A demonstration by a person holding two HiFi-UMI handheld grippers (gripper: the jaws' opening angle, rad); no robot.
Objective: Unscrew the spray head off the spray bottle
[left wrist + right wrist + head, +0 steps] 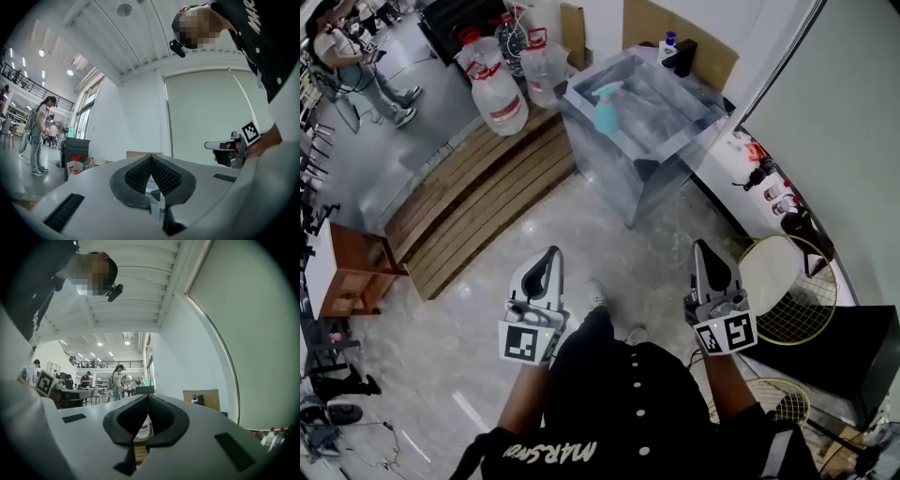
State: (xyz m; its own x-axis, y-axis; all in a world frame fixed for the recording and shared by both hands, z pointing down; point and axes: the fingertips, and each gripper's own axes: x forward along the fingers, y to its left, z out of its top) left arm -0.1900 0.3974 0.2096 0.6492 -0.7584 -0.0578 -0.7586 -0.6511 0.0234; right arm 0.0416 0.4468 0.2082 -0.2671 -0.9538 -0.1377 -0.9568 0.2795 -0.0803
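A teal spray bottle [607,105] lies on a clear-walled table [649,171] far ahead of me, at the top middle of the head view. Both grippers are held level over the floor, well short of the table. My left gripper [551,253] is shut with nothing between its ribbed pads [161,174]. My right gripper [701,247] is also shut and empty, its pads [161,414] meeting at the tip. In the left gripper view the right gripper [221,146] shows off to the side. The bottle cannot be made out in either gripper view.
Large water jugs [497,89] stand on a wooden pallet platform [478,202] left of the table. Badminton rackets [792,281] lie by the right wall, with a black box [853,352] near them. A person [356,56] stands far left; a small wooden cabinet [347,272] is nearer.
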